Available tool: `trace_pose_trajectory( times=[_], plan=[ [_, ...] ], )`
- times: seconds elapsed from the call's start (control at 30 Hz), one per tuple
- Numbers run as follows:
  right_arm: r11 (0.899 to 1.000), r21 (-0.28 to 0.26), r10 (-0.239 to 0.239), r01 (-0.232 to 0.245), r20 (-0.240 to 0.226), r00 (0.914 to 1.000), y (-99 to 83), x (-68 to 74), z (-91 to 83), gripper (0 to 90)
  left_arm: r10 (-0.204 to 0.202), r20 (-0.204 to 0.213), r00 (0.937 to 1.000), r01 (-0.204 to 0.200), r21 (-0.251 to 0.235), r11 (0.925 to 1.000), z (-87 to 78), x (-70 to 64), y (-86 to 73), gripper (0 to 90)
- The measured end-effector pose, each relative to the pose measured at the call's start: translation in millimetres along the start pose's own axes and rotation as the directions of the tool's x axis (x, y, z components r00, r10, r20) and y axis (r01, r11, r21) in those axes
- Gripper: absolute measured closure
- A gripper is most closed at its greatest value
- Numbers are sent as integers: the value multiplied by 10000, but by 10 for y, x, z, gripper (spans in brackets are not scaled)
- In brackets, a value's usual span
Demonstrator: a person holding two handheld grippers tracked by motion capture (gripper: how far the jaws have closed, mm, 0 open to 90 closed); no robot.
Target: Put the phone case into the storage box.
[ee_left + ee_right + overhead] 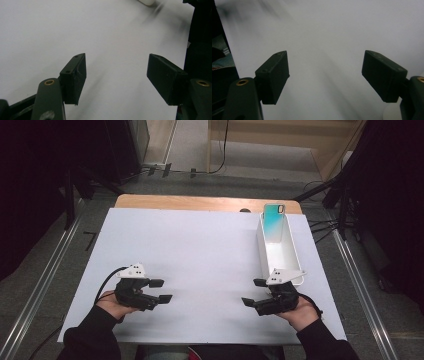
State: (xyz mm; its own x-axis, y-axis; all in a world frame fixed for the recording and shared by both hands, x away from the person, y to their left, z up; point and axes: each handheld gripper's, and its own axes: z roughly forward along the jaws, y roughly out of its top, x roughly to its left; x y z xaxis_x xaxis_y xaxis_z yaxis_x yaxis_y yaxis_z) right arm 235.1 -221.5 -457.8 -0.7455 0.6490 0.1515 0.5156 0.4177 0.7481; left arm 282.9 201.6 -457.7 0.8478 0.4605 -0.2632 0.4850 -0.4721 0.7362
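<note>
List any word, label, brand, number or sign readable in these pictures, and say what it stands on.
None can be read.
Phone standing in the far end of the white bin: teal back, no legible mark.
White board on the table: blank.
Left hand-held gripper and right hand-held gripper: grey top plates carry small dark dots, no lettering visible.
Both gripper views: blurred white surface, no print.
</note>
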Motion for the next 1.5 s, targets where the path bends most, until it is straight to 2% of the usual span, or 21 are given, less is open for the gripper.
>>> trace_pose_trajectory(
  times=[0.5,0.73,0.8,1.5],
  plan=[
    [9997,122,189,-188,-142,9997,-139,50,-42,206,94,74,9999,-94,30,10000,4,-21,2,314],
    [9993,185,329,-329,-18,9995,-207,47,-83,206,97,102,9999,-97,7,10000,3,-28,4,314],
    [9996,179,215,-215,29,9998,-221,33,-86,205,92,121,9999,-92,-6,10000,3,-27,3,314],
    [9995,227,225,-227,88,9997,-223,22,-92,205,105,131,9999,-106,30,9999,5,-21,1,314]
  ],
)
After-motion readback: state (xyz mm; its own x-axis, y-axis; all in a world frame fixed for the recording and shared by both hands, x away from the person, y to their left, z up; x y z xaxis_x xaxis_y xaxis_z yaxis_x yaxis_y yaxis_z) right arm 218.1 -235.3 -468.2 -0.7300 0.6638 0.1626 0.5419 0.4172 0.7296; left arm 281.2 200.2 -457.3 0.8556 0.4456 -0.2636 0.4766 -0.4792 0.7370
